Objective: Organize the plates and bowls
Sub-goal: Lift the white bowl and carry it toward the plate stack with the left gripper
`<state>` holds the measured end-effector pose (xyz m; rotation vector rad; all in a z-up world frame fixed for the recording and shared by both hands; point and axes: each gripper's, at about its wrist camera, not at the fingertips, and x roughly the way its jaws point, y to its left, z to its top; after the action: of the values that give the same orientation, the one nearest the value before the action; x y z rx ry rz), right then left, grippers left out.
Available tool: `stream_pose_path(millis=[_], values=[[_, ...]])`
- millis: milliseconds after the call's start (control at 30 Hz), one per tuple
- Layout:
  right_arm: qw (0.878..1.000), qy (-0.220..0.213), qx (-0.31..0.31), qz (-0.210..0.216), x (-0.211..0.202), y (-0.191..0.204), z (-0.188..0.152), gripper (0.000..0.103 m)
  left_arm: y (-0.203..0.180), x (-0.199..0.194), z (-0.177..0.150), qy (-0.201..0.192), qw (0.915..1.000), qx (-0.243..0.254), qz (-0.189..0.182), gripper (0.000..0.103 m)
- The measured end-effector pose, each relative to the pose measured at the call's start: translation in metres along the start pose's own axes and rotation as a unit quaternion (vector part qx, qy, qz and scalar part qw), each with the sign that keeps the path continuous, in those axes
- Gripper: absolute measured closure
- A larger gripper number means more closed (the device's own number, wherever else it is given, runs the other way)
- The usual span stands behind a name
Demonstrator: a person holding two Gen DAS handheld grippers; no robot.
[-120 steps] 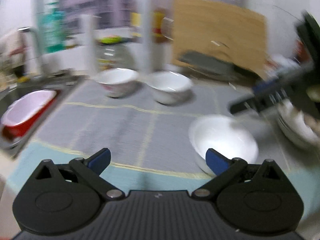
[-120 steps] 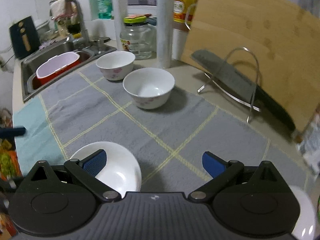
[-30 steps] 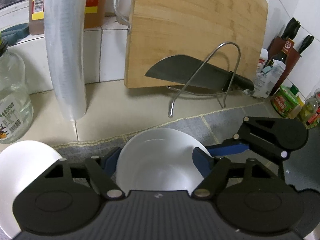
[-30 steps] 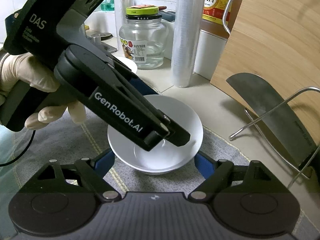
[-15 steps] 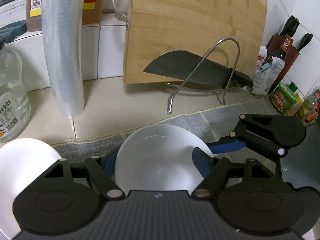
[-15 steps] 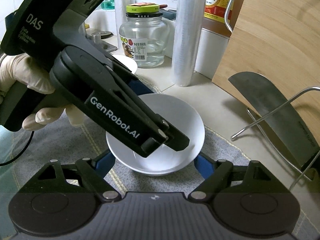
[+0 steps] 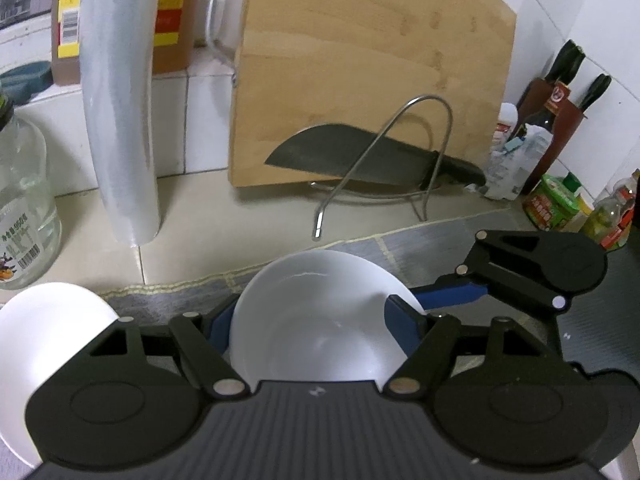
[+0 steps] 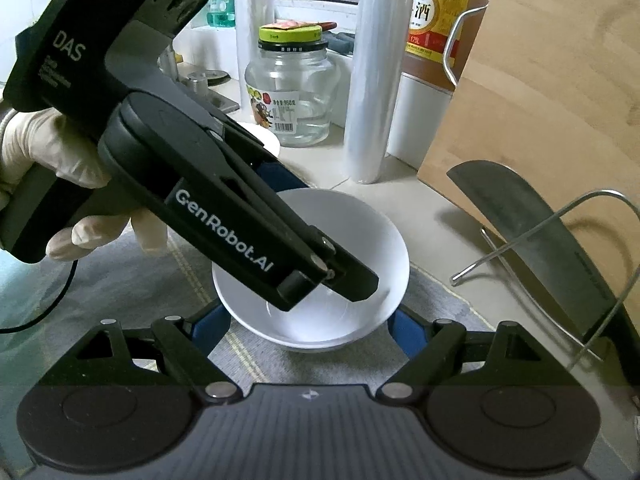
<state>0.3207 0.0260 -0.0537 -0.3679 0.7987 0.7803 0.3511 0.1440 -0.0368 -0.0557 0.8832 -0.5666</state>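
A white bowl (image 7: 312, 296) sits between the blue pads of my left gripper (image 7: 312, 328), which press on its sides. In the right wrist view the same bowl (image 8: 360, 232) lies between the pads of my right gripper (image 8: 308, 330), and both pads touch its lower sides. My left gripper (image 8: 328, 256) reaches over the bowl from the left, held by a gloved hand (image 8: 48, 152). One blue finger (image 7: 452, 295) of the right gripper meets the bowl's right side. A second white bowl (image 7: 40, 340) stands just left, and shows partly hidden (image 8: 268, 138). Both rest on a grey mat (image 8: 120, 280).
A wooden cutting board (image 7: 360, 80) leans on the back wall, with a cleaver (image 7: 360, 156) in a wire stand (image 7: 400, 128) before it. A glass jar (image 8: 292, 92), a roll of film (image 7: 120, 120) and an oil bottle (image 8: 436, 24) stand behind. Bottles and a knife block (image 7: 560, 120) crowd the right.
Four seconds ago both grippers hung open over the mat, away from the bowls. Now both are at the same bowl. Over the last second hardly anything moved.
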Motion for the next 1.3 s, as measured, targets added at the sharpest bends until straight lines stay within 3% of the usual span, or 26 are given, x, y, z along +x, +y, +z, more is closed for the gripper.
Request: stream_pose_path(millis=[667,1300], values=[[1.000,-0.028,0.008,0.003,-0.070,0.017,-0.021,0.014,-0.059,-0.051,-0.011,-0.027,0.9993,0.024,-0.010,0.028],[0.999,-0.029,-0.012,0.020,-0.115,0.036,-0.057,0.014,-0.110,-0.077,-0.048,-0.032,0.9993,0.014,-0.009,0.028]])
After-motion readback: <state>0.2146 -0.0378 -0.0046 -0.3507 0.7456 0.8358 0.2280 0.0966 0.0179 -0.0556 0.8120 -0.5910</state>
